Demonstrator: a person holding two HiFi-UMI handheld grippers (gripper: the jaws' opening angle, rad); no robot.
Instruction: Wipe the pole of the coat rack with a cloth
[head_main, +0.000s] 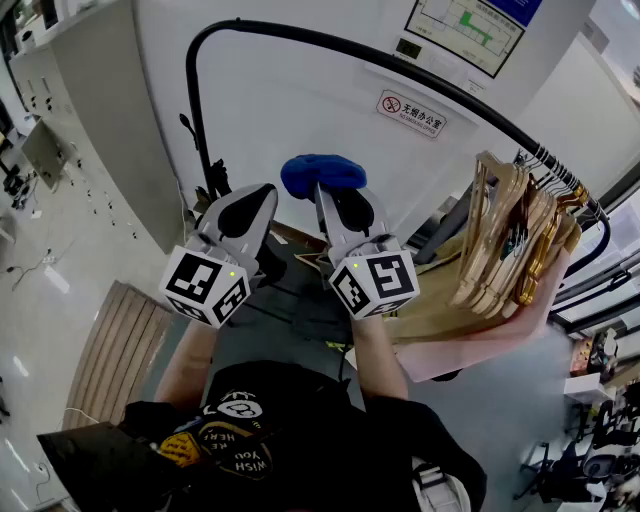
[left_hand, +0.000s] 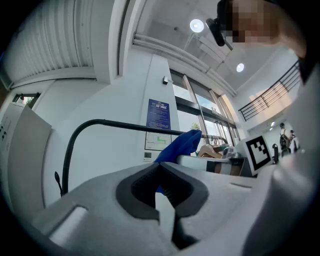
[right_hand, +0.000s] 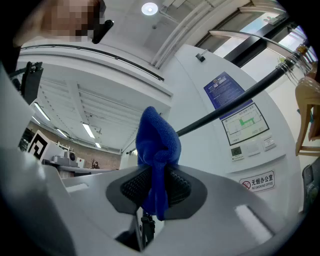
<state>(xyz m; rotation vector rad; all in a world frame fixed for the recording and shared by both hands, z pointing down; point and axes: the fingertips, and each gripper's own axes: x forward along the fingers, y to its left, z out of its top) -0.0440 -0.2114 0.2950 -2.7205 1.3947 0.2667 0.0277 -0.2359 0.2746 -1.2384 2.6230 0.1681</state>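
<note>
**Cloth of bunched blue fabric (head_main: 322, 172) aloft under a coat rack**

The right gripper (head_main: 340, 195) pinches the cloth tight between its jaws, the wad poking up past the tips. It sits below the black curved metal pole (head_main: 300, 38) of the rack, apart from it in the head view. The left gripper (head_main: 255, 200) hangs just beside, jaws pressed together on nothing. Pale wooden hangers (head_main: 510, 240) crowd the pole's right end.
</note>
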